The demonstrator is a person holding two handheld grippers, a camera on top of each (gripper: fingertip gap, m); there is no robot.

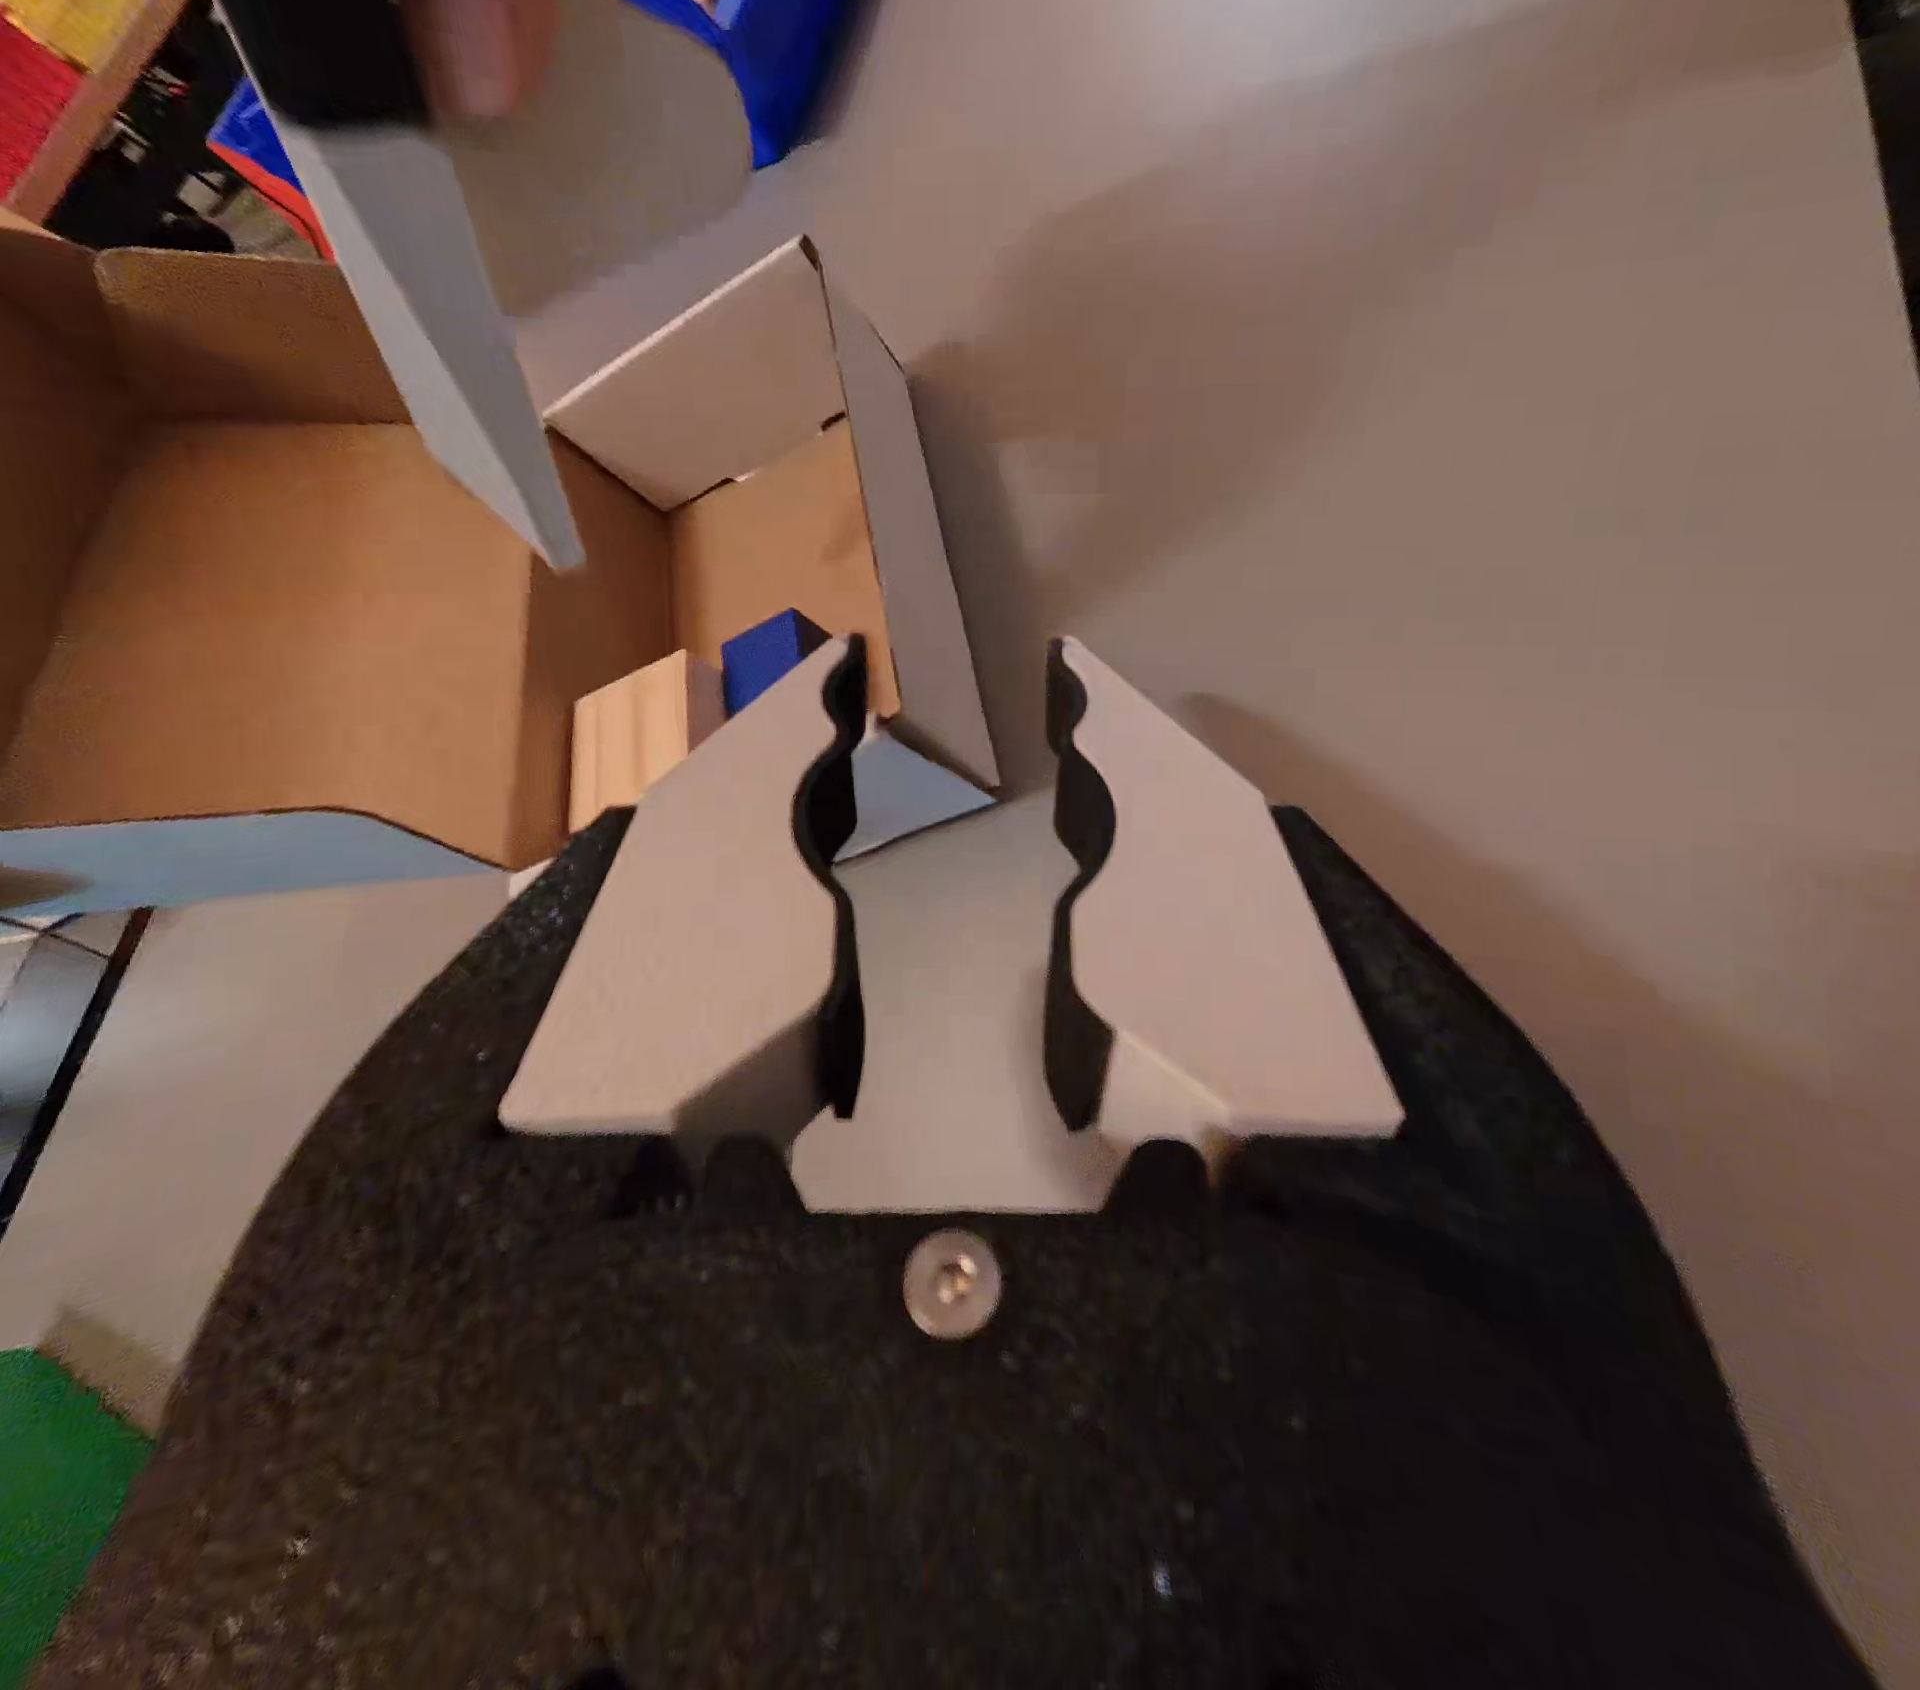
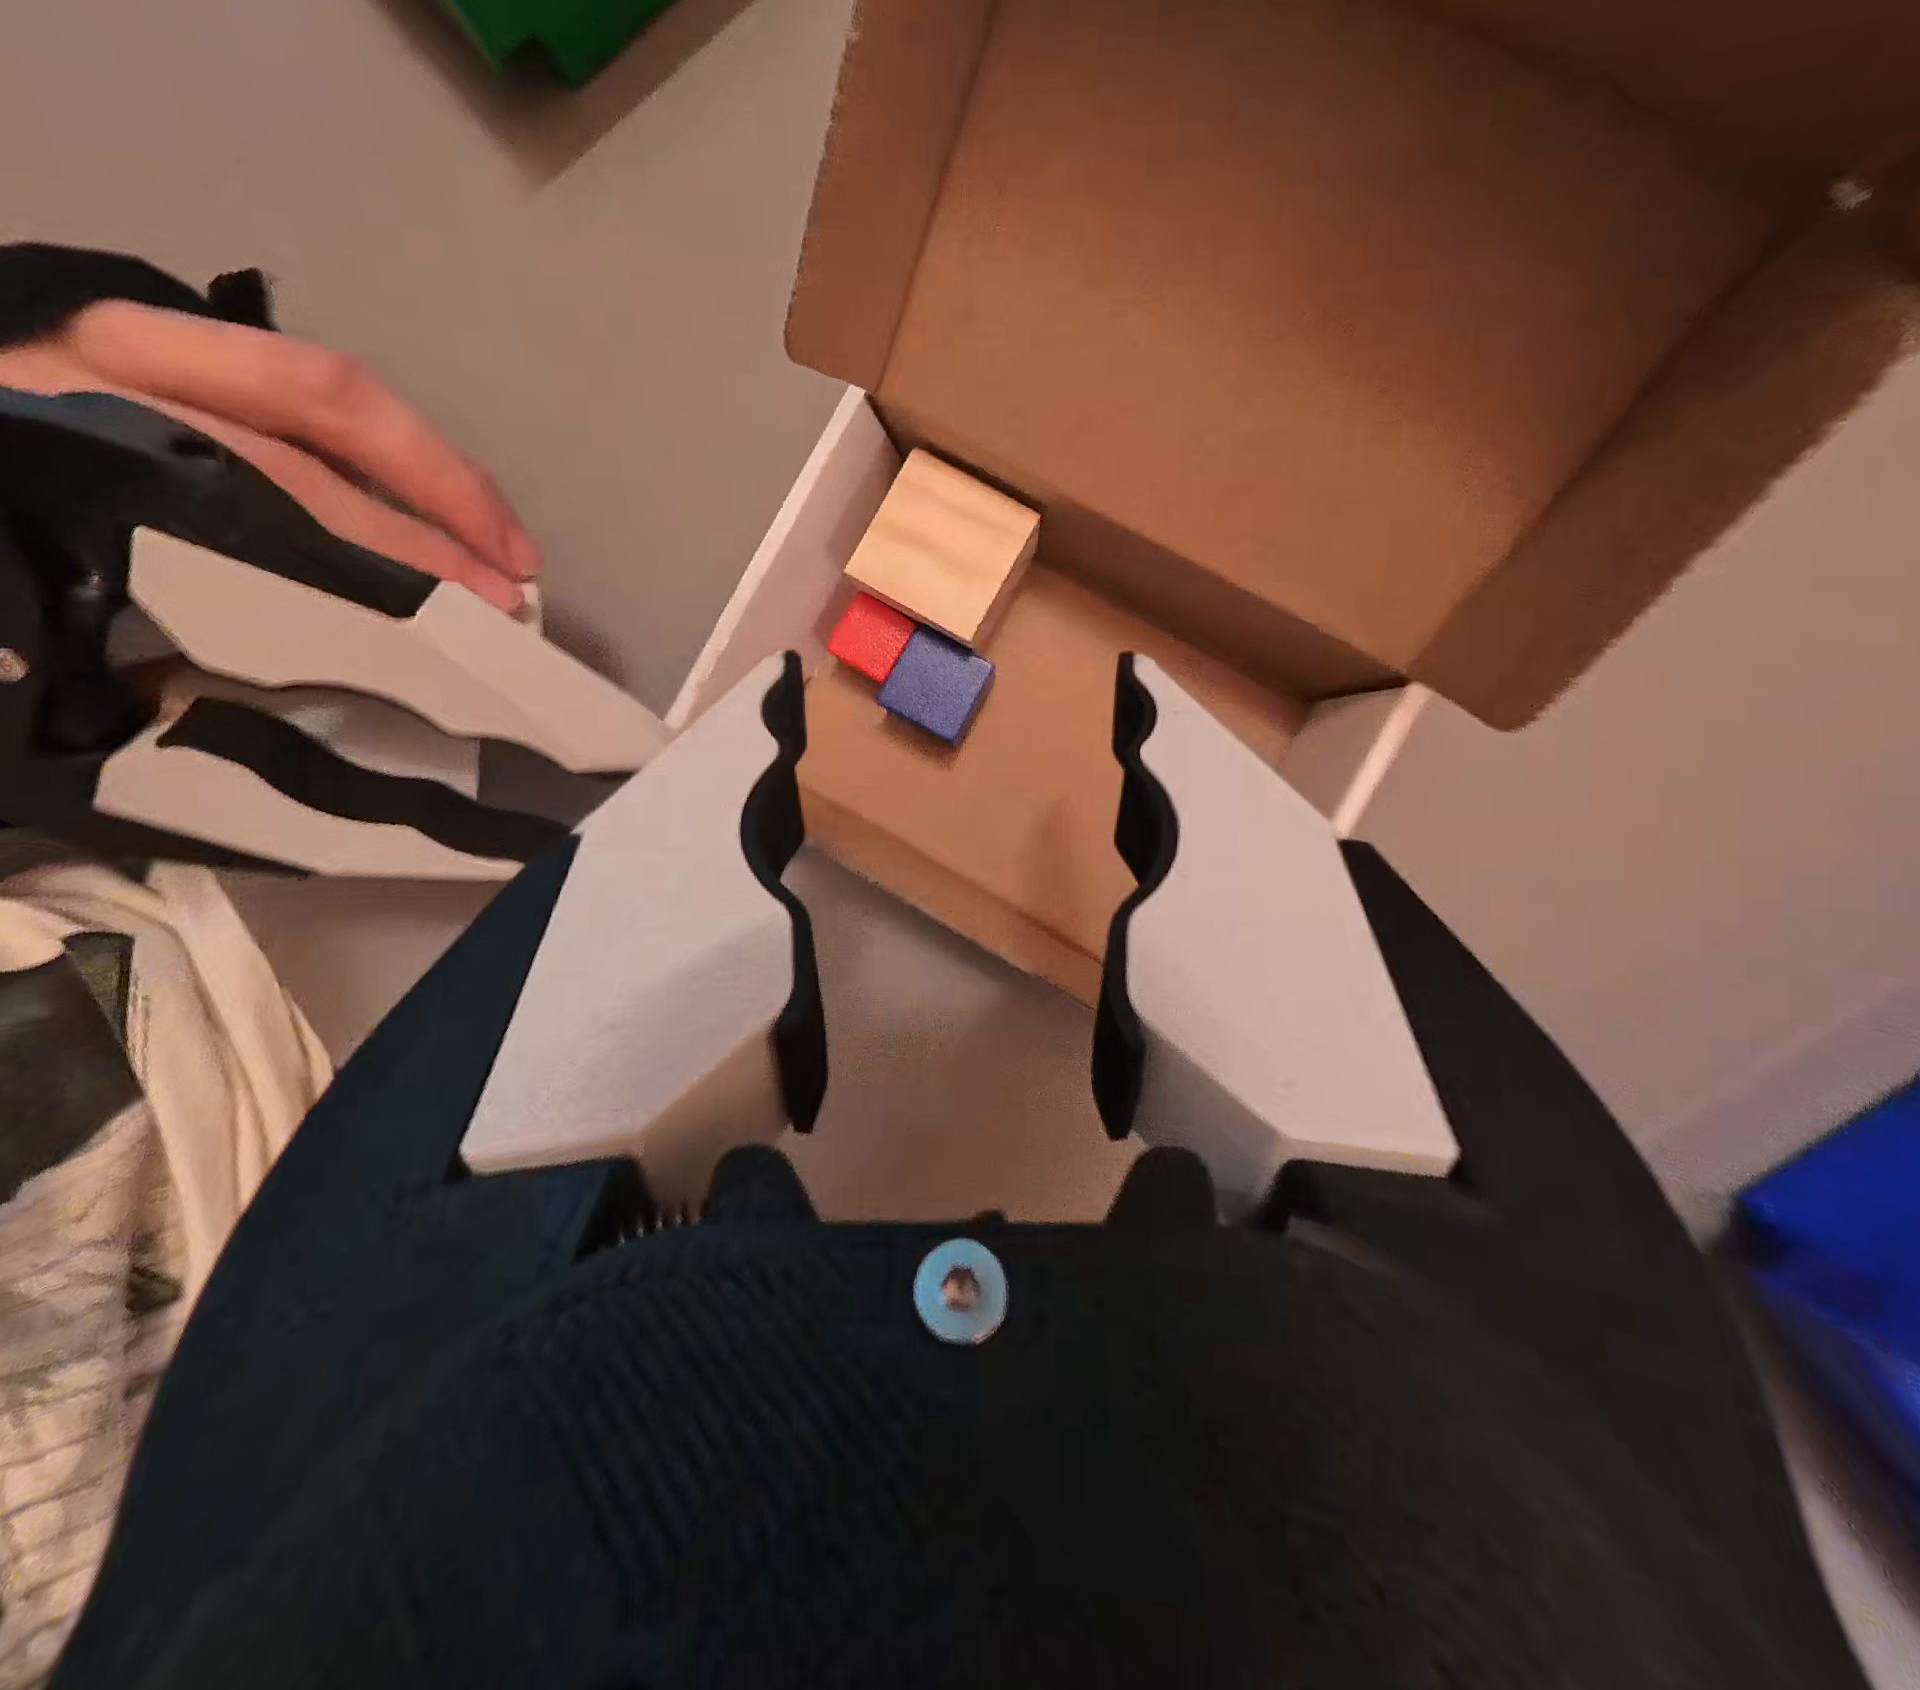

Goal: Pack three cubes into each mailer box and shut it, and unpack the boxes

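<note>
Only the right wrist view shows the red cube (image 2: 871, 634) inside the mailer box (image 2: 1049, 819).

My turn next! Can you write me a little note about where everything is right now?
Left gripper: open, empty, beside the box's side wall.
Right gripper: open, empty, over the box's front edge.
Mailer box: lid up, on the table.
Inside, in one corner: wooden cube, red cube, blue cube.
Done, if packing: three cubes in.
Left: shut the lid. If unpacking, all three are still to lift out.
</note>
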